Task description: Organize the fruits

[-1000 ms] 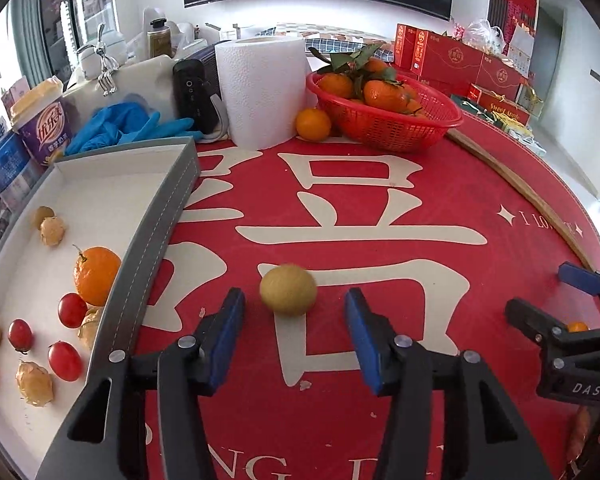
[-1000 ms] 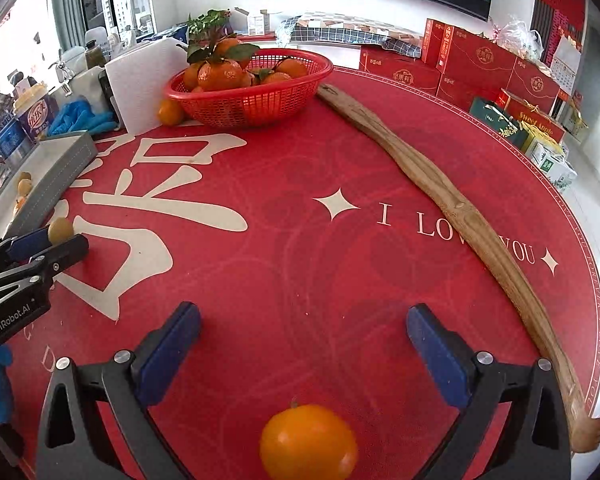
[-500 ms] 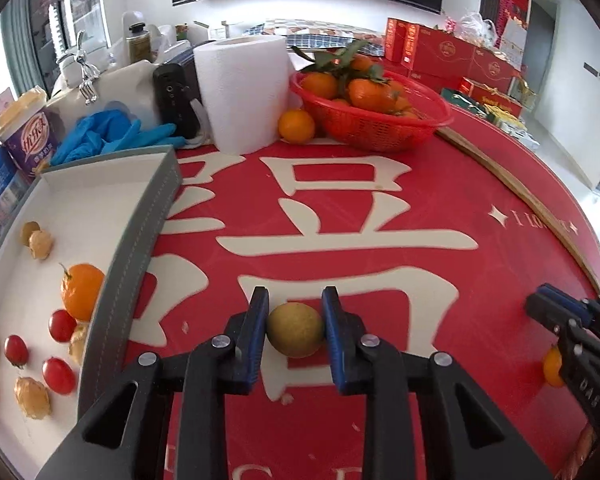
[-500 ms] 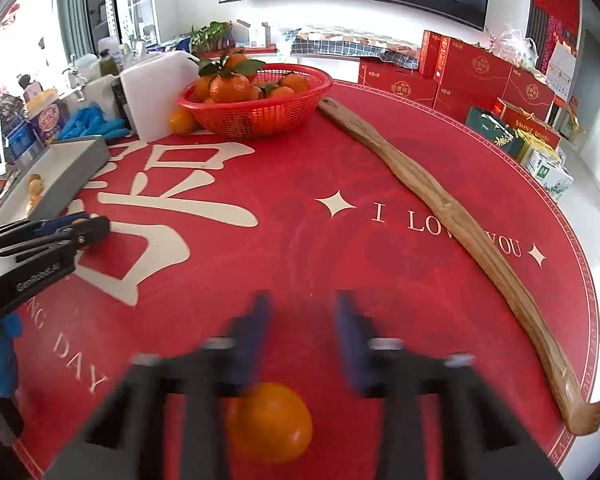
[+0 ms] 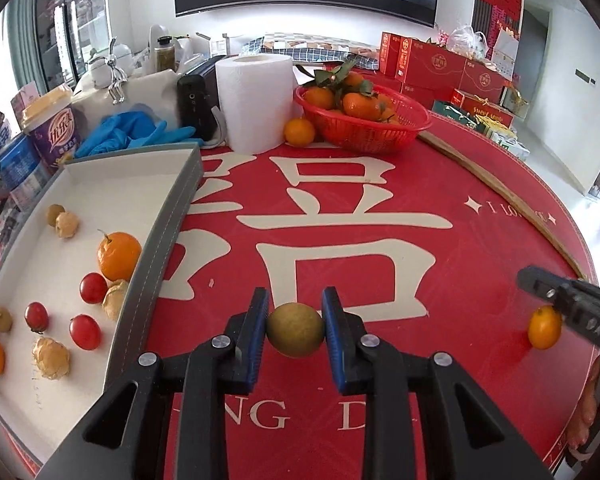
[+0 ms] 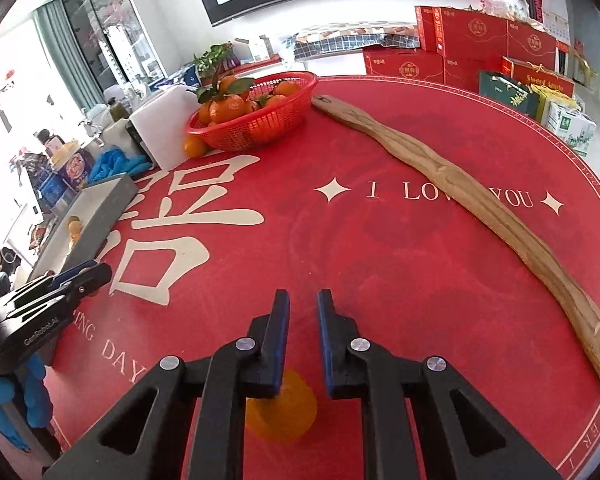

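Observation:
My left gripper is shut on a round yellow-green fruit, held just above the red table mat. The white tray with a grey rim lies to its left and holds oranges, cherry tomatoes and husked berries. My right gripper has its jaws nearly closed with a narrow gap and nothing between the tips. A small orange lies on the mat under and behind its fingers. The orange also shows in the left wrist view, next to the right gripper.
A red basket of leafy oranges stands at the back, with a loose orange and a paper roll beside it. A long wooden stick lies across the right of the mat. Blue gloves and cups sit behind the tray.
My left gripper closed on the yellow-green fruit and lifted it slightly. My right gripper went from wide open to nearly closed and moved forward over the orange without taking it.

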